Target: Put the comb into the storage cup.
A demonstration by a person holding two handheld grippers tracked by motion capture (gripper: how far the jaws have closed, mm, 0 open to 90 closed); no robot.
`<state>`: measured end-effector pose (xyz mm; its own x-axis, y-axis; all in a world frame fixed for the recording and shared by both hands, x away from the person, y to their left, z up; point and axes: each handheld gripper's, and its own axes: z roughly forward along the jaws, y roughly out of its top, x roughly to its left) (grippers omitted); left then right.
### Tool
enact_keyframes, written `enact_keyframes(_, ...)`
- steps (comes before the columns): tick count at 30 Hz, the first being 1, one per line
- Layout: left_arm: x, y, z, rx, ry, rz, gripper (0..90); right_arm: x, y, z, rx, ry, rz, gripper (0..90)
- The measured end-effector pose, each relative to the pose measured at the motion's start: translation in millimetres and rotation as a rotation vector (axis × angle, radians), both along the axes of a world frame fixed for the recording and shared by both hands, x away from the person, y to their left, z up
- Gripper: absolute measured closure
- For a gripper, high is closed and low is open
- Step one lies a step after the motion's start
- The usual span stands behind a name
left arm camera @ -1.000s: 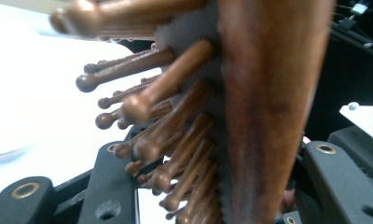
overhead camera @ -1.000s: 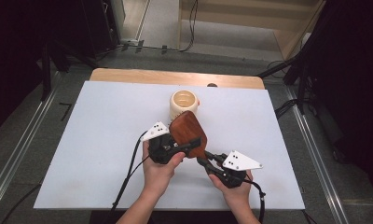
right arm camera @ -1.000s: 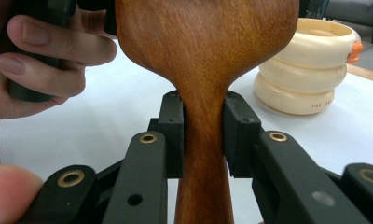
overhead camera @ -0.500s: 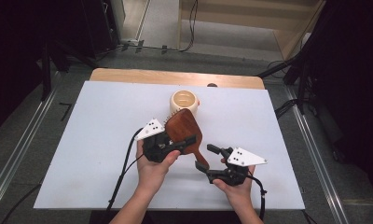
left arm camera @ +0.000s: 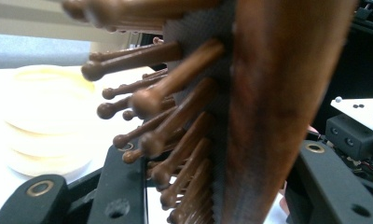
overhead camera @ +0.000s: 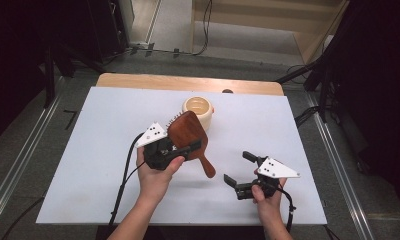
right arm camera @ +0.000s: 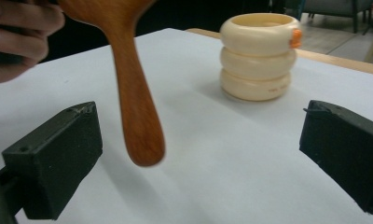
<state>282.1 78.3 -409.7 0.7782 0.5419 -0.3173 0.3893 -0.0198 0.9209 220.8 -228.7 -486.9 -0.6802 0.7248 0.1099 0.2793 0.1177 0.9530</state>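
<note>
Since a moment ago the right tongs (overhead camera: 236, 169) have let go and backed off, jaws apart. Left tongs (overhead camera: 182, 151) stay clamped on the wooden hairbrush (overhead camera: 189, 131), lifted just before the cream cup (overhead camera: 198, 111), handle slanting down toward the right tongs. Left gripper view shows its bristles (left arm camera: 152, 112); right gripper view shows the handle (right arm camera: 138, 116) hanging free.

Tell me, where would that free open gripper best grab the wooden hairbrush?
Probably the handle. It hangs bare and slim, slanting down toward the right gripper, whose jaws stand wide open. The left gripper already clamps the hairbrush head, with bristles on one face, so come at the handle's rounded end from the right.
</note>
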Motion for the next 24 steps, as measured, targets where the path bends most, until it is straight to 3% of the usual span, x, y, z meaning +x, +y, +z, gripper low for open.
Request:
enact_keyframes(8,4.6,7.1,6.3,0.009,-0.012,0.015,55.4,0.7,-27.5,-3.6,0.018,0.003,-0.059,0.0)
enact_keyframes(24,16.9,17.0,16.2,0.009,-0.031,0.034,55.4,-10.8,-62.2,-10.0,-0.024,0.003,-0.111,0.0)
